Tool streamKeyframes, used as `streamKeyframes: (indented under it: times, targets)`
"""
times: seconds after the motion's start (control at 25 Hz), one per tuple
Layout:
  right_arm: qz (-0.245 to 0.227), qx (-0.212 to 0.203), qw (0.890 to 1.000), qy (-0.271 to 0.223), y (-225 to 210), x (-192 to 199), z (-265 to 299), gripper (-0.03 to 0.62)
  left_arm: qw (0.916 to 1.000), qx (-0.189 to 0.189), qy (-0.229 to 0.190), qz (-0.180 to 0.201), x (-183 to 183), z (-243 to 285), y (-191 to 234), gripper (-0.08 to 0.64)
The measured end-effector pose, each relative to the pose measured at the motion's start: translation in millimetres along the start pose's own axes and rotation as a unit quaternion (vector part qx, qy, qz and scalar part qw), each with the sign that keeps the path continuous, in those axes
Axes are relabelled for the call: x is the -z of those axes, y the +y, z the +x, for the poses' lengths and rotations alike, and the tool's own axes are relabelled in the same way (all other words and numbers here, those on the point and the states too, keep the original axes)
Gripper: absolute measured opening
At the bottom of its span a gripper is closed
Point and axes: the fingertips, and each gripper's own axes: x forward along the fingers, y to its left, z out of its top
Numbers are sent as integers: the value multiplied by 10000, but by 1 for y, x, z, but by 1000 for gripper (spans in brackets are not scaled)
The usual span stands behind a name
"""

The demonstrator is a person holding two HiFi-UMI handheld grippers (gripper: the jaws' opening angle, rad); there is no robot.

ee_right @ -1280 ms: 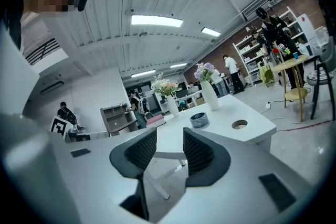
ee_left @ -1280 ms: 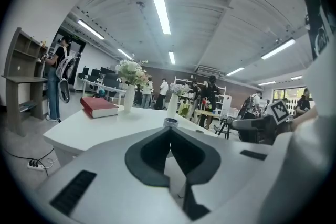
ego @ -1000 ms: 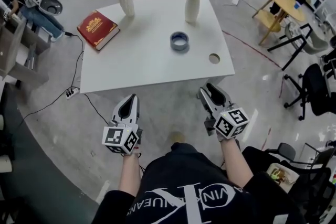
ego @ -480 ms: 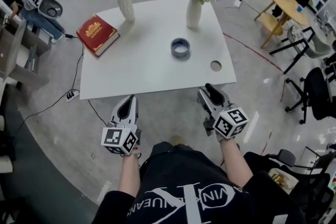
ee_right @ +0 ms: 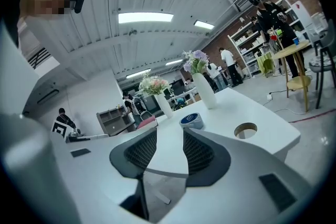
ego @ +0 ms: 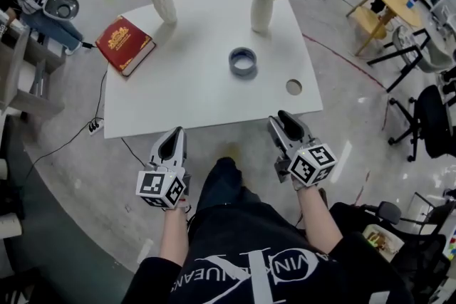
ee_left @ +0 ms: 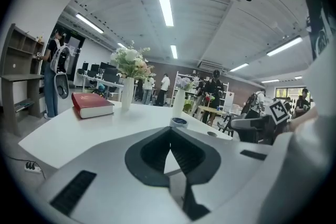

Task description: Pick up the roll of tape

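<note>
The roll of tape (ego: 243,62), grey-blue, lies flat on the white table (ego: 192,92), right of centre. Both grippers hover off the table's near edge, well short of the roll. My left gripper (ego: 176,134) is shut with nothing in it; its tips meet in the left gripper view (ee_left: 169,134), where the tape (ee_left: 179,122) shows far ahead. My right gripper (ego: 286,119) is open and empty. In the right gripper view the tape (ee_right: 192,120) stands just right of the gap between its pads (ee_right: 170,140).
A red book (ego: 125,44) lies at the table's left corner. A white vase of pink flowers (ego: 163,3) and a vase of purple flowers (ego: 261,9) stand at the back. A round hole (ego: 293,87) sits near the right edge. Chairs (ego: 427,117) stand at right.
The table has come a little closer in the head view. The person's leg has stepped forward. Both grippers hold about the same pose.
</note>
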Motion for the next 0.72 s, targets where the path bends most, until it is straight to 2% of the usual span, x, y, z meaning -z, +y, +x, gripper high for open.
streamKeyframes:
  times: [0.24,0.44,0.72]
  targets:
    - [-30,75,10000,38,-18,-19,29,153,9997,217,-80,-35,-19,51,12,0]
    - [-17,158,9998,84,-37,-37,63,152,9985,527,-101,104,-39,99,17,0]
    - [12,196,9991,367,-55,-43,116,153,9978,661,-3,28,-46,146,39,0]
